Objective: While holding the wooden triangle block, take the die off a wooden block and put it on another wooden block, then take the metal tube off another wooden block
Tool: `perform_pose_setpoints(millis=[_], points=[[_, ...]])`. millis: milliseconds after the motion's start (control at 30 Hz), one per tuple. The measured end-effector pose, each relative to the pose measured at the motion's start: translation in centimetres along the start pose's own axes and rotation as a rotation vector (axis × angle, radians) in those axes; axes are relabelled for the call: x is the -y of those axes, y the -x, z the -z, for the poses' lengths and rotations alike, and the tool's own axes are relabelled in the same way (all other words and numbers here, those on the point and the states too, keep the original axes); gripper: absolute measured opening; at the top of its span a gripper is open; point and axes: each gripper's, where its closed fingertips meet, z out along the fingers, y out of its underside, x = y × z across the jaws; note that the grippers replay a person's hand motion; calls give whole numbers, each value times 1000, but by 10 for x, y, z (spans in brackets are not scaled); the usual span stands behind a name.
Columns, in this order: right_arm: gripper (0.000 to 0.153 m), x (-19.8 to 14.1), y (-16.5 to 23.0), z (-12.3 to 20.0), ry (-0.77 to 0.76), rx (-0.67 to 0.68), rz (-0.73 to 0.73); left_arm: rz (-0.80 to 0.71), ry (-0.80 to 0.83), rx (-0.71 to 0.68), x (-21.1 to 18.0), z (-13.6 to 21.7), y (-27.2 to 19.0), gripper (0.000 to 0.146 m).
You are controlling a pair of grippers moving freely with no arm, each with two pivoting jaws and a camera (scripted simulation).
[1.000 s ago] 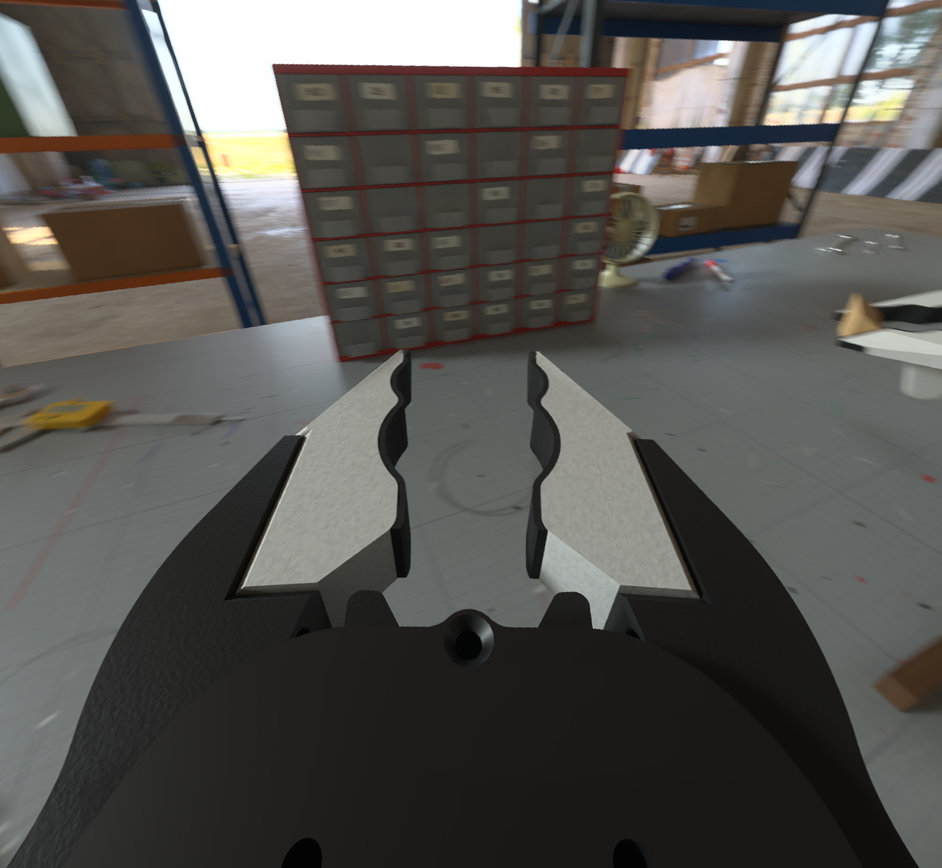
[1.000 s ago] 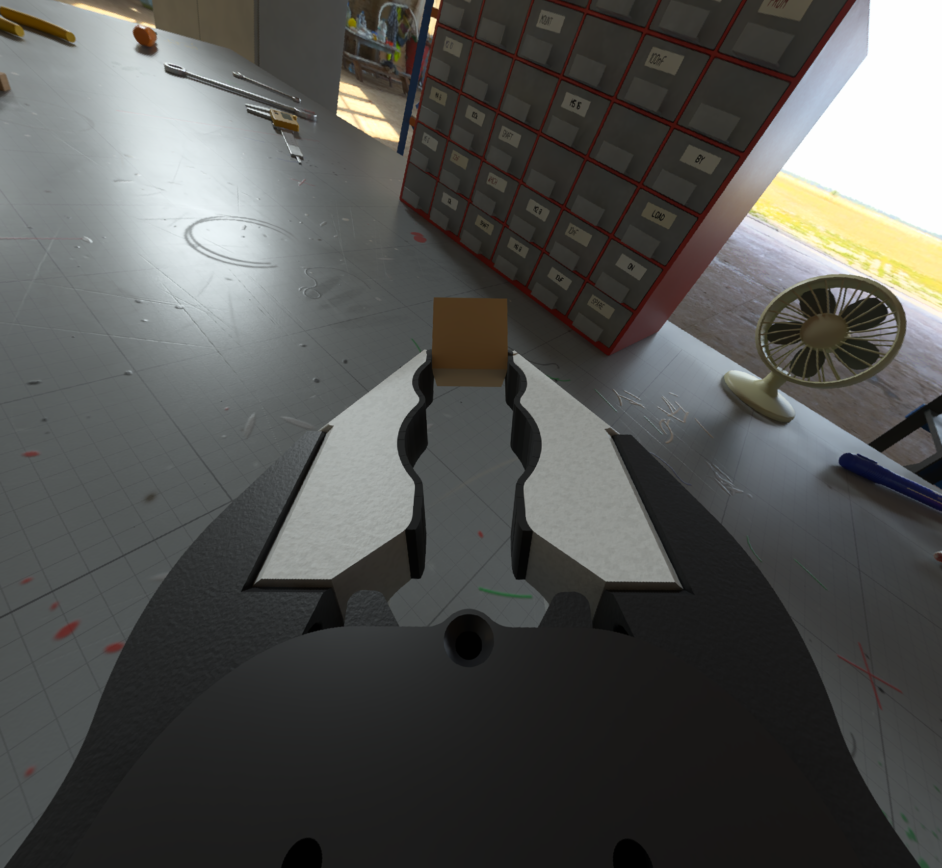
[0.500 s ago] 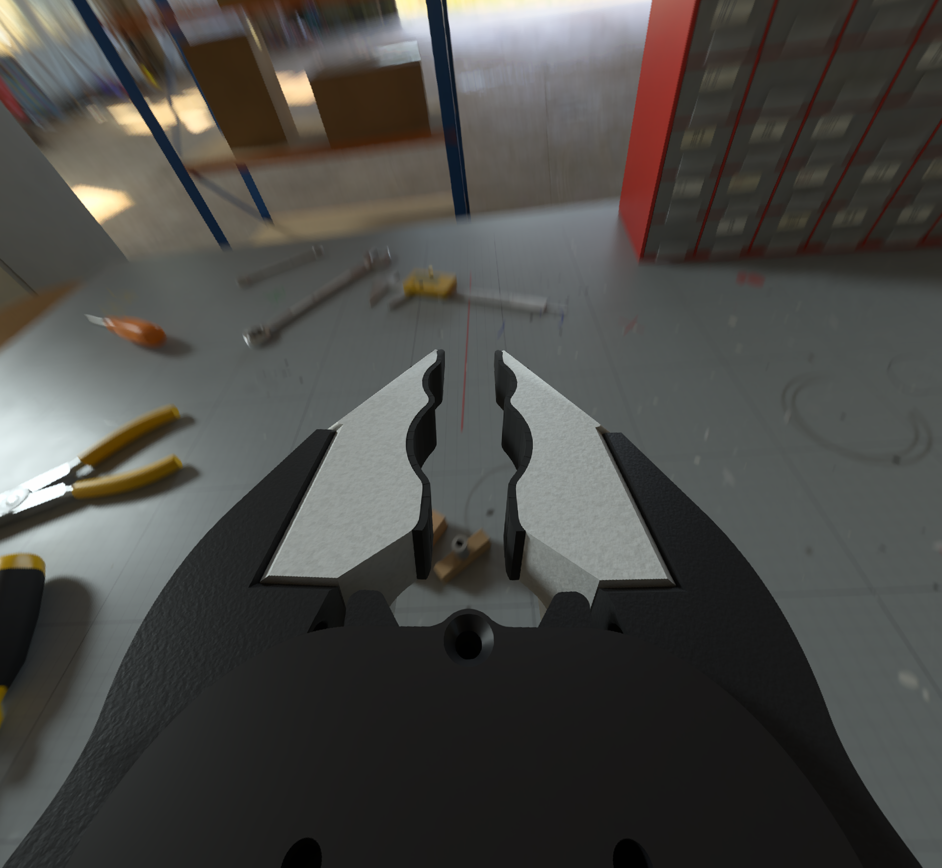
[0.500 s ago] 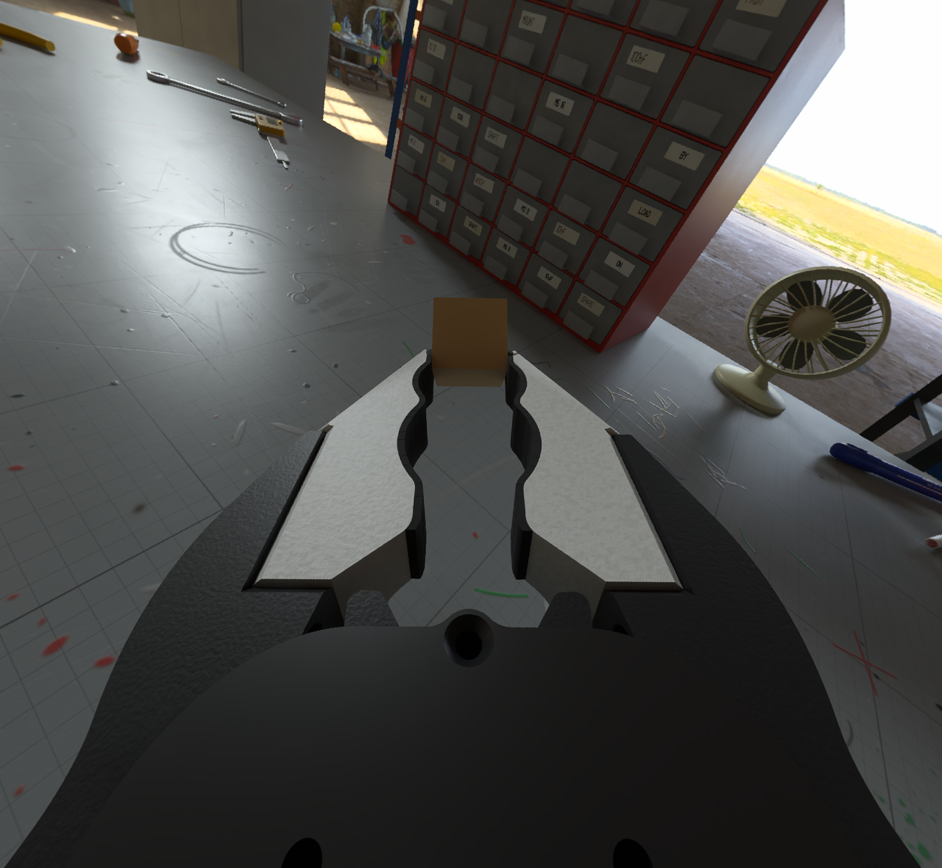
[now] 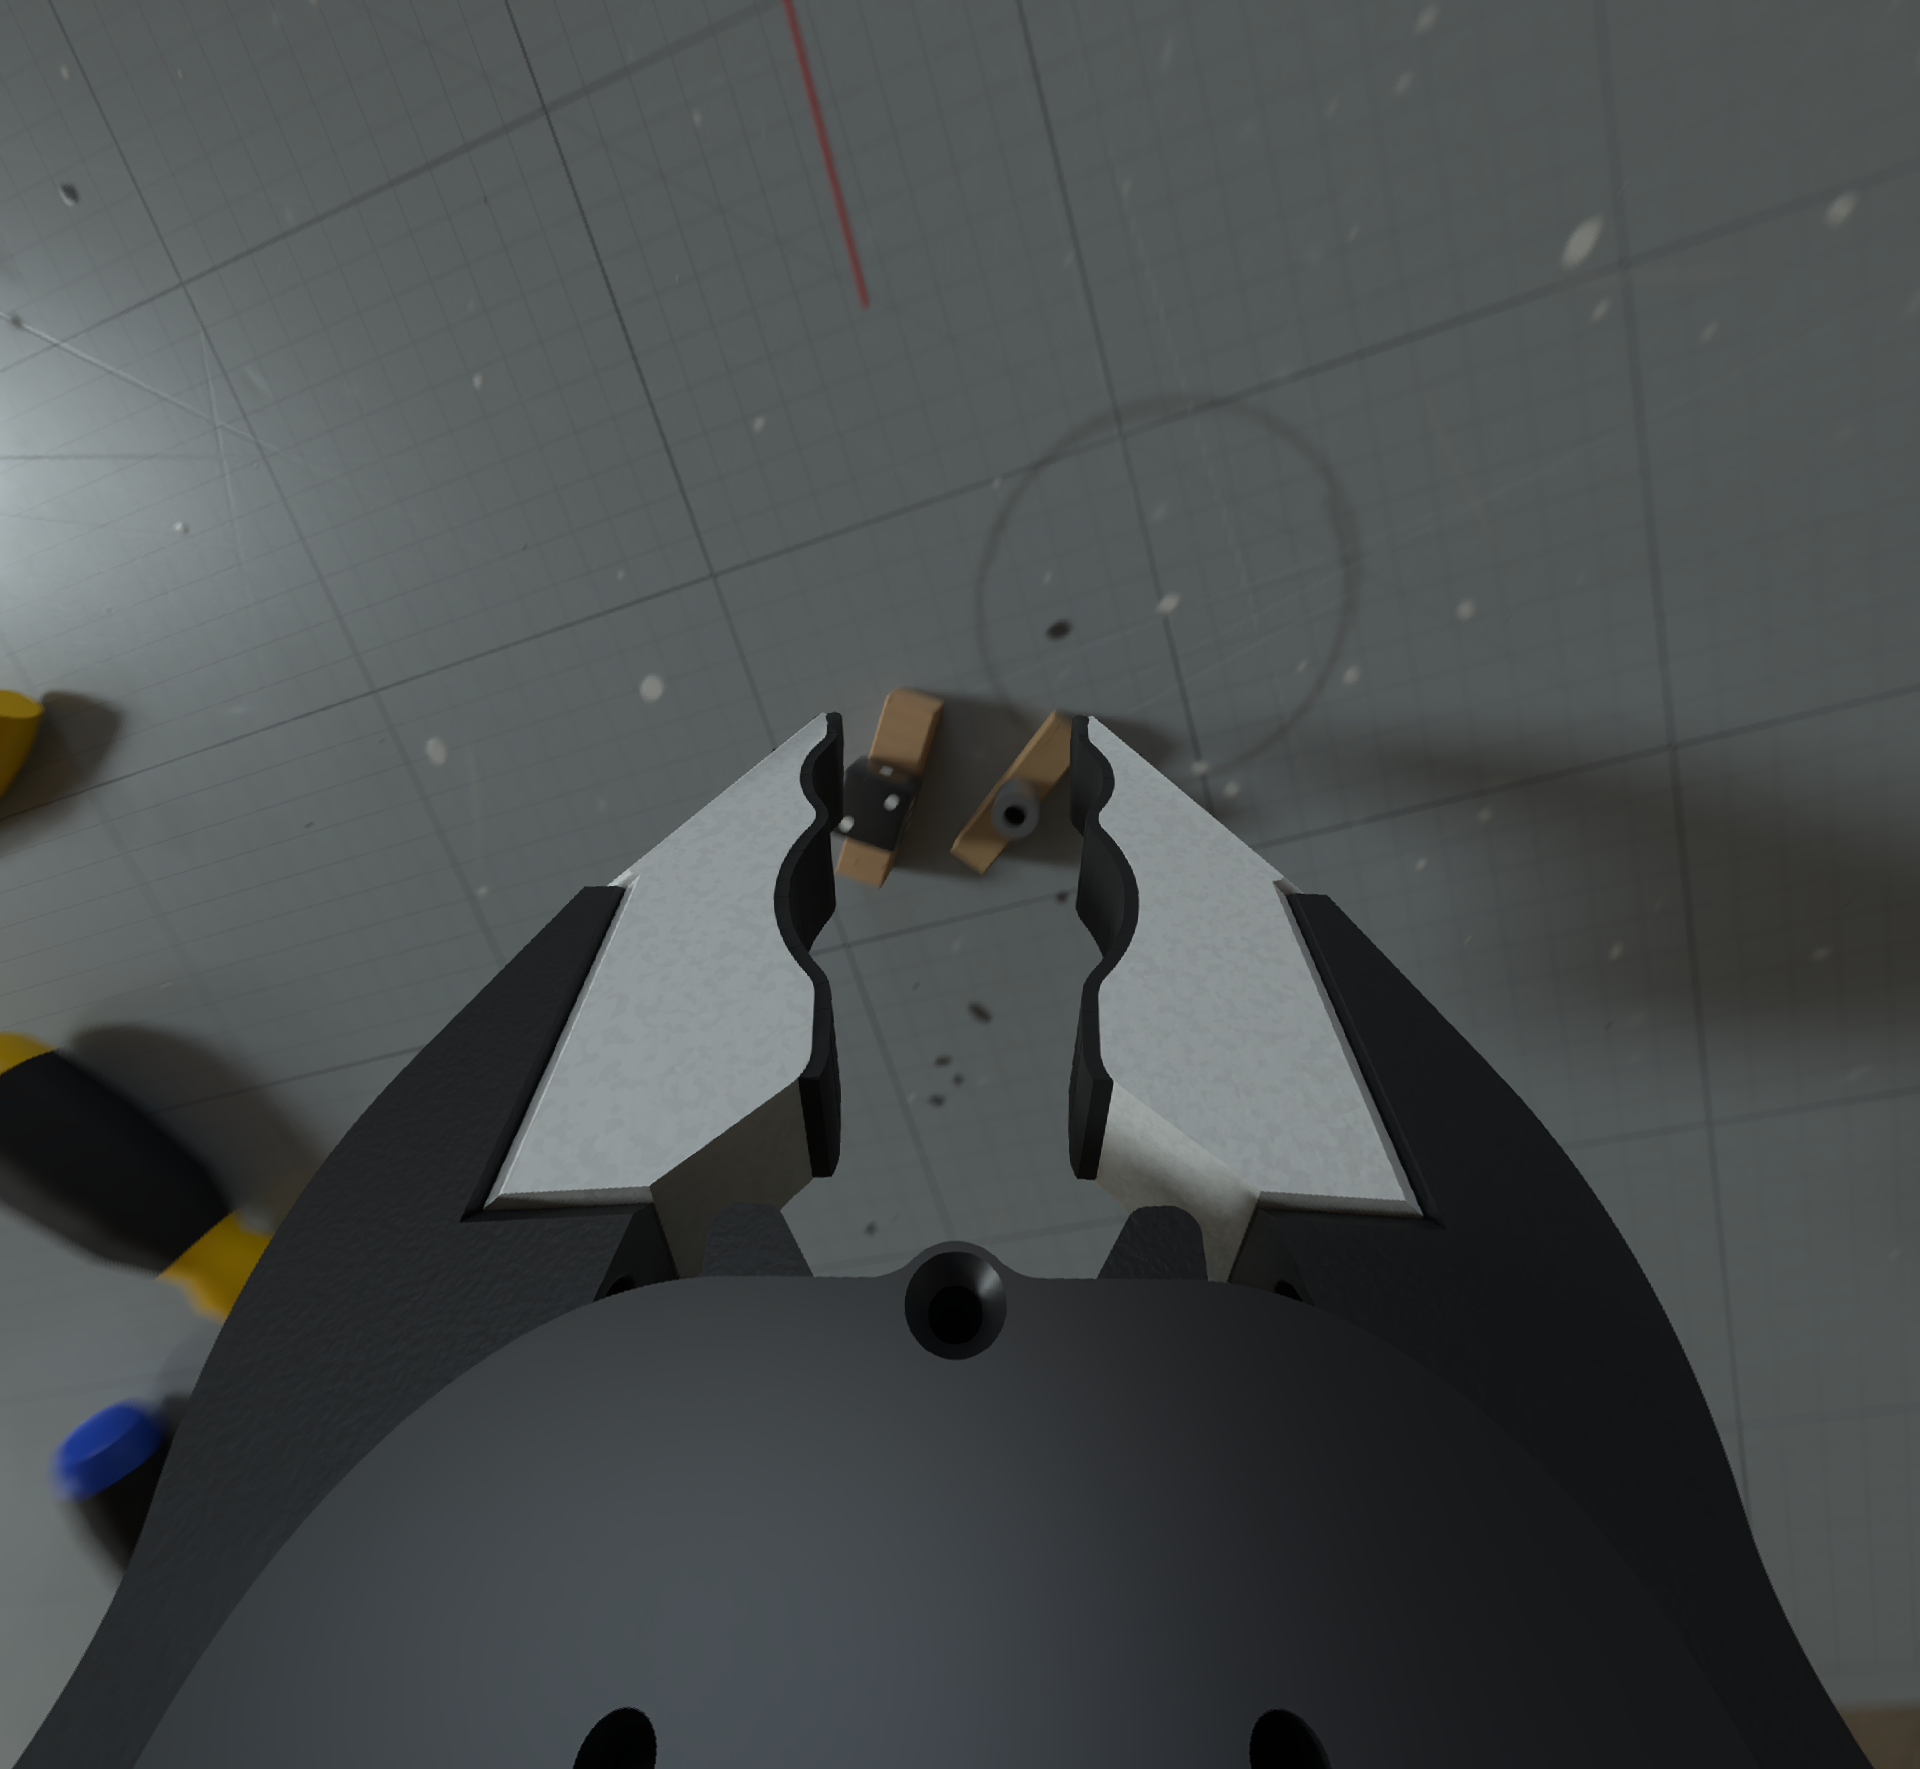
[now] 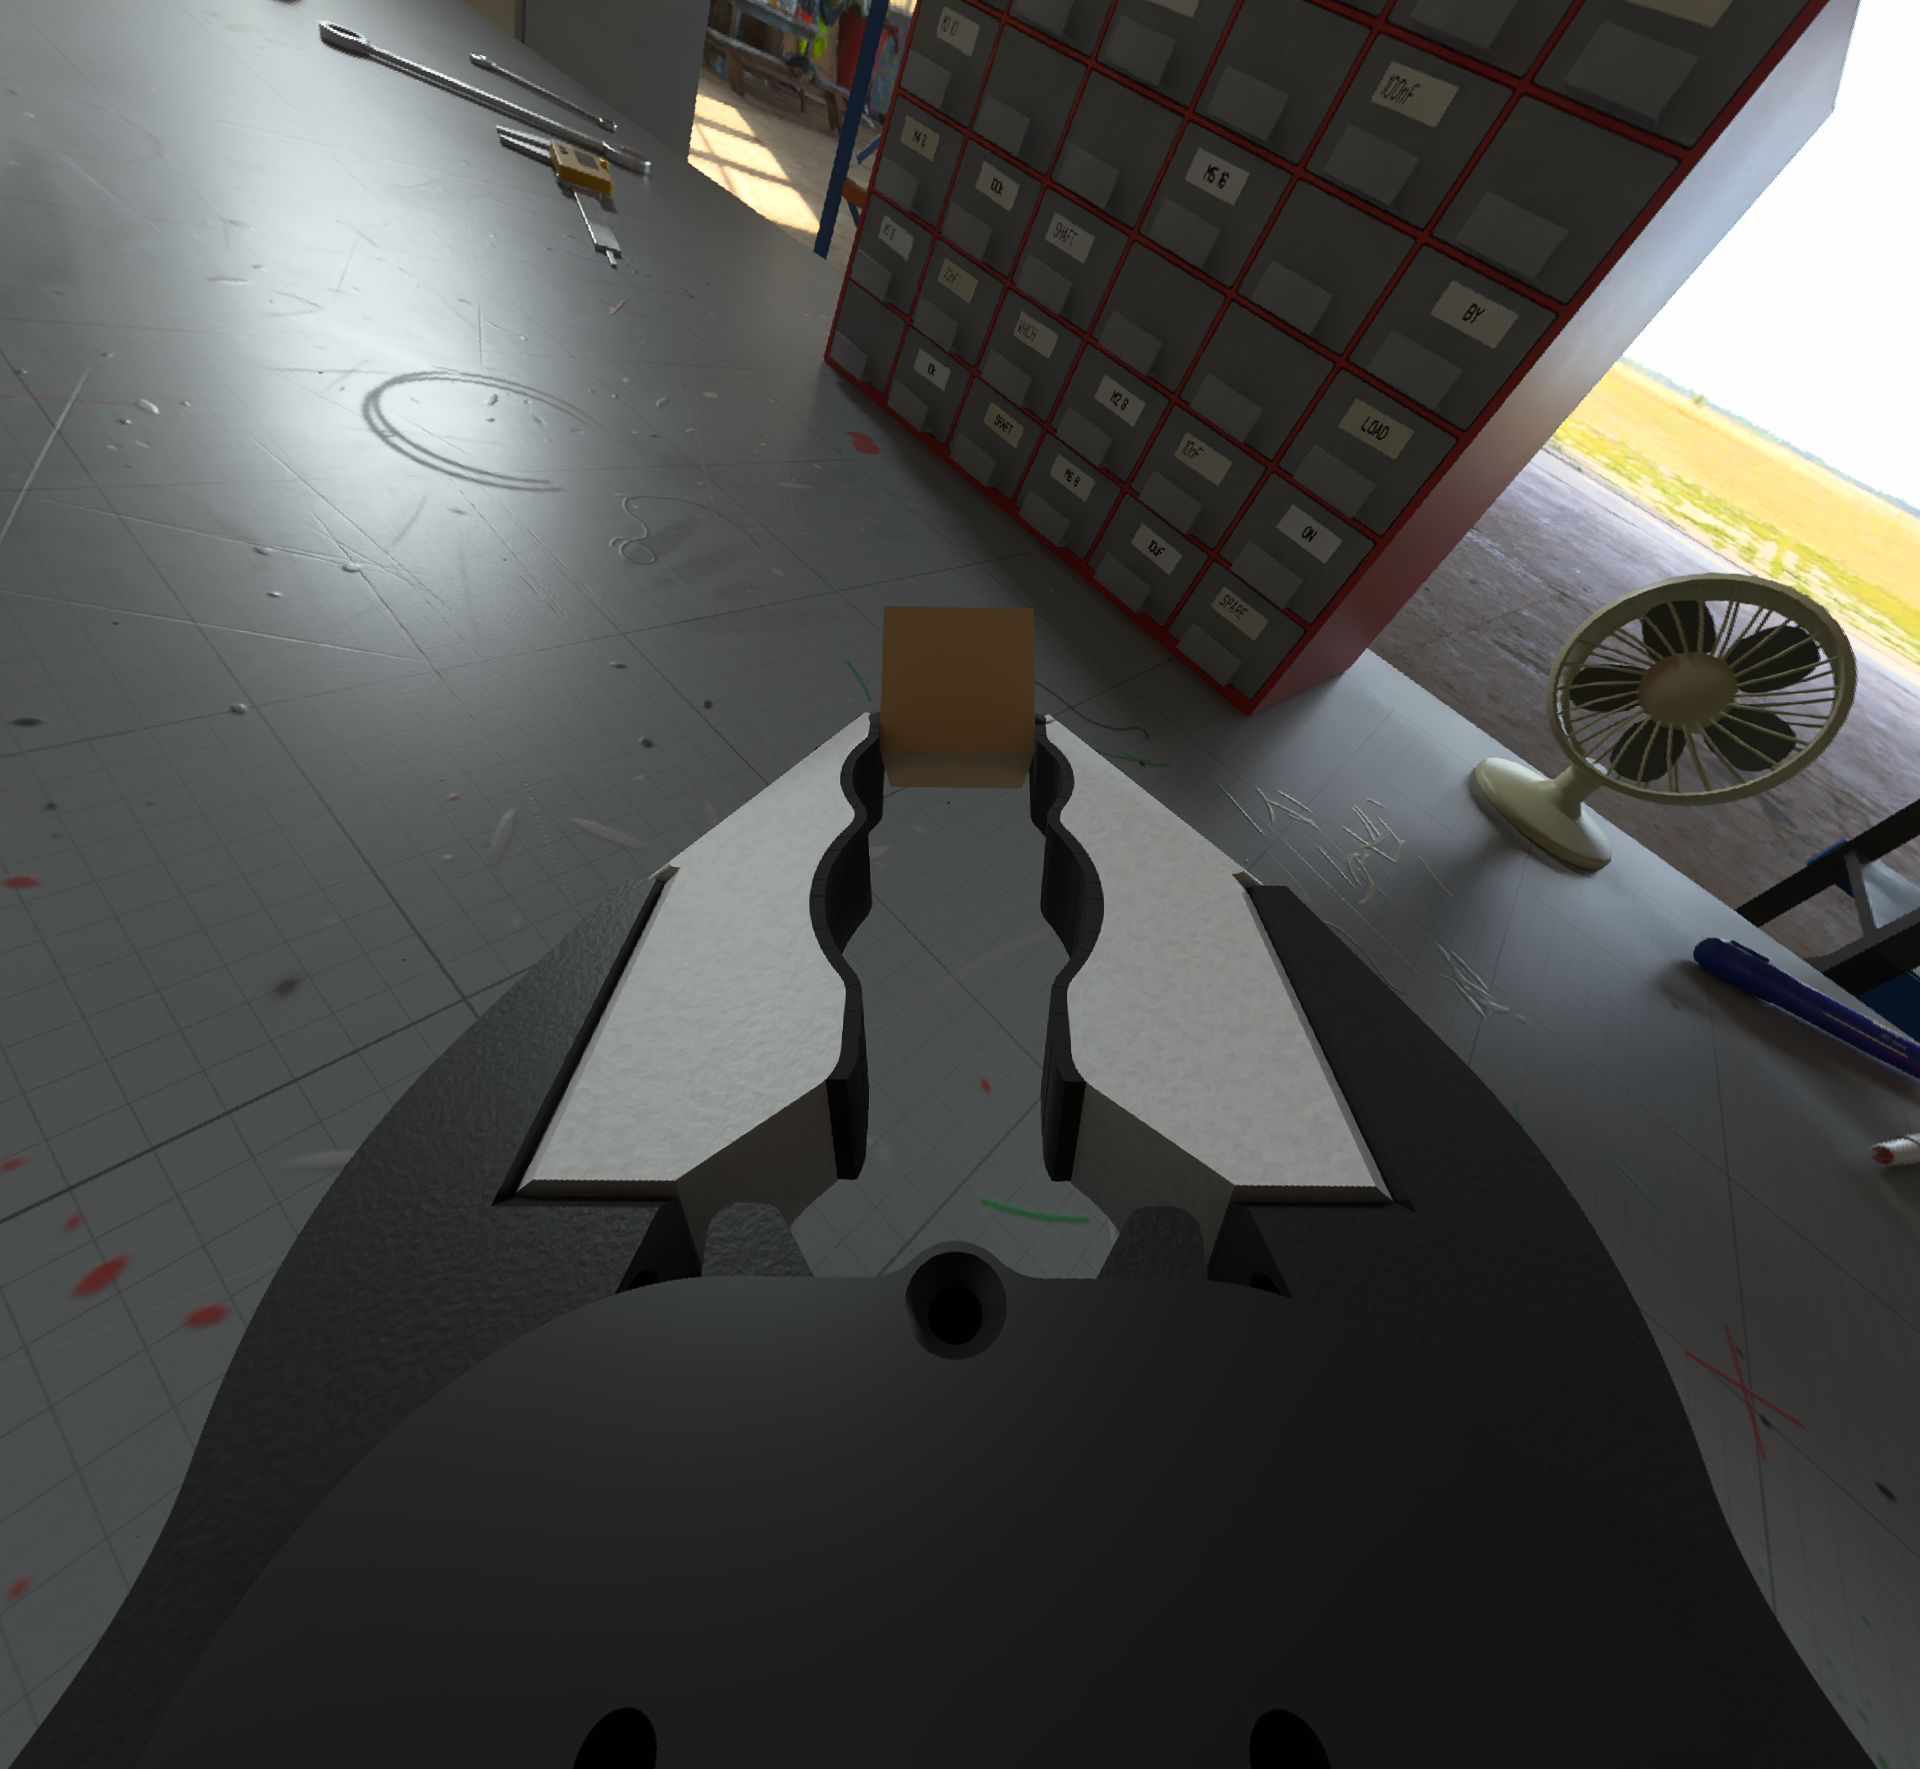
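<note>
In the left wrist view my left gripper (image 5: 954, 732) is open and empty, pointing down at the grey mat from above. Below its tips lie two wooden blocks. The left block (image 5: 902, 751) carries a black die (image 5: 878, 800) with white pips. The right block (image 5: 1013, 810) carries a short grey metal tube (image 5: 1014, 813) standing on end. In the right wrist view my right gripper (image 6: 956, 732) is shut on the wooden triangle block (image 6: 956, 691), held at its tips above the mat.
In the left view, yellow-and-black tool handles (image 5: 125, 1169) and a blue-tipped item (image 5: 104, 1459) lie at the left edge. In the right view, a red drawer cabinet (image 6: 1299, 265) stands ahead, a small fan (image 6: 1683, 711) and a blue pen (image 6: 1808, 1002) to the right, wrenches (image 6: 468, 83) far left.
My left gripper has tilted down and closed in on the two blocks, which now sit at its fingertips, and its jaws have opened wider. The right gripper has shifted slightly, still holding the triangle block.
</note>
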Motion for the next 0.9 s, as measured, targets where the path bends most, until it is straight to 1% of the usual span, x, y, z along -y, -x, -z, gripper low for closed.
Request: perform_pose_setpoints(millis=[200,333,533,633,733,900], points=[[27,-1,2,-1,4,8,16,-151,244,-10,-27,0,10,44],[27,0,0,-1,-2,6,4,-222,332,0,-35,-5,16,42],[27,-1,1,-1,1,7,3,-289,393,16,-36,-11,26,24],[27,0,1,-1,0,6,5,-295,401,-33,-36,-14,23,16],[27,-1,1,-1,2,7,3,-303,400,-36,-34,-15,24,16],[27,-1,2,-2,7,10,13,-335,333,21,-24,-7,32,16]])
